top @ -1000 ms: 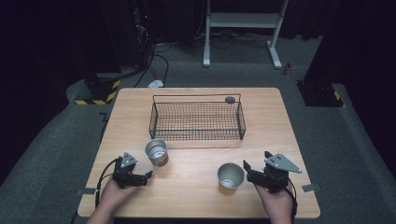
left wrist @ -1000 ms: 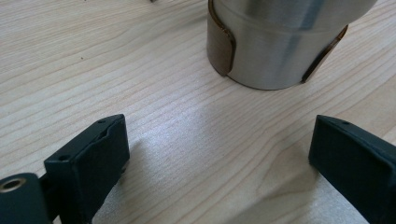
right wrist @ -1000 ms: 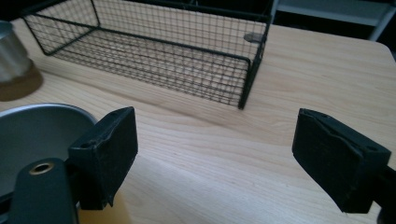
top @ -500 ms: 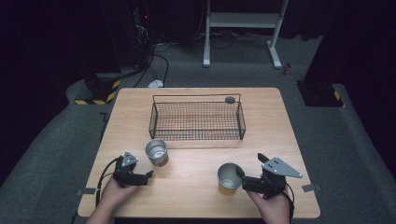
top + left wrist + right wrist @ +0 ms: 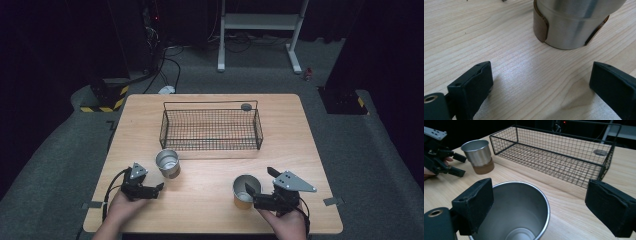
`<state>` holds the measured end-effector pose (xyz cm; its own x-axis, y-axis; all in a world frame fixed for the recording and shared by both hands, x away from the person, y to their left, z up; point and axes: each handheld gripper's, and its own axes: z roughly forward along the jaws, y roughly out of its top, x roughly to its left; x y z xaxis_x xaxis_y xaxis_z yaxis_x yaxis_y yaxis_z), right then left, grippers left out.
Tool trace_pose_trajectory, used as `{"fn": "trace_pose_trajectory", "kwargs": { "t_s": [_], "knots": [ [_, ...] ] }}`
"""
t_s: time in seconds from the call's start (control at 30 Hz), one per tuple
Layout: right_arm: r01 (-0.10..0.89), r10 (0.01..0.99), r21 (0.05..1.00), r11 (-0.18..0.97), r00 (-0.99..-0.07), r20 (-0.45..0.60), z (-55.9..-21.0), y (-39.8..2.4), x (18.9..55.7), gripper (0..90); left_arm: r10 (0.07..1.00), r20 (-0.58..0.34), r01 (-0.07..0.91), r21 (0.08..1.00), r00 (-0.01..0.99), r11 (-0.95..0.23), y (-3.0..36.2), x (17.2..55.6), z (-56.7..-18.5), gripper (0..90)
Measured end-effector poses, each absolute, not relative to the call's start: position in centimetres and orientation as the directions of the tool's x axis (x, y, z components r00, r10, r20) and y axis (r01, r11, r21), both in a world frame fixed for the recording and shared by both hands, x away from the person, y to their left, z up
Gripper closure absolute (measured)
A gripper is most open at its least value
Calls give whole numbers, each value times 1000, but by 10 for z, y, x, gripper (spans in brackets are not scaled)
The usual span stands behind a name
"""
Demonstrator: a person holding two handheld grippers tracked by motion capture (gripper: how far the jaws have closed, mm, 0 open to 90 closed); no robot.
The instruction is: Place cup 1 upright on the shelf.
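In the high view, two metal cups were counted on the table (image 5: 300,130): one cup (image 5: 167,163) stood just ahead of the left gripper (image 5: 159,187), apart from its tips, and a second cup (image 5: 245,191) stood just left of the right gripper (image 5: 257,186), close against its jaws. One wire basket (image 5: 210,129) lay well ahead of both grippers, with one small dark disc (image 5: 246,106) at its far right corner. Two grippers were seen, one in each of the person's hands.

In the left gripper view, the jaws were spread wide with only bare wood between them; nothing was held. The first cup (image 5: 574,22) stood ahead and slightly right of the gap, not touched. Its wall was smooth brushed steel over a brown band at the base, so it was judged light, stiff and rather slippery; a grip across the lower wall, at the band, would be judged the surest.

In the right gripper view, the jaws were likewise spread wide and held nothing. The second cup (image 5: 511,212) stood close below, its open mouth under the left-hand jaw, which sat over the rim; whether it touched could not be told. The thin rim was judged rigid enough to be pinched, one jaw inside and one outside. The other cup (image 5: 479,156) and the left gripper (image 5: 459,165) were seen farther off to the left, the basket (image 5: 554,155) ahead.
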<state>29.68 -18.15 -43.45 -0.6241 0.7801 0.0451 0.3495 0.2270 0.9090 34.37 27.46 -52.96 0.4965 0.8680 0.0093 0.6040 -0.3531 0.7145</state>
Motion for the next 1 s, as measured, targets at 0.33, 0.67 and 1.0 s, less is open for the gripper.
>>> {"fn": "trace_pose_trajectory", "kwargs": {
  "t_s": [0.33,0.67,1.0],
  "knots": [
    [330,756,916,228,-653,47,-438,-179,291,85,870,7,603,718,493,-347,274,343,-530,54],
    [345,742,907,242,-668,56,-445,-177,285,85,870,8,602,719,492,-347,274,343,-530,54],
    [361,735,897,255,-675,63,-451,-172,282,85,869,7,602,719,494,-348,275,343,-530,55]
  ]
}}
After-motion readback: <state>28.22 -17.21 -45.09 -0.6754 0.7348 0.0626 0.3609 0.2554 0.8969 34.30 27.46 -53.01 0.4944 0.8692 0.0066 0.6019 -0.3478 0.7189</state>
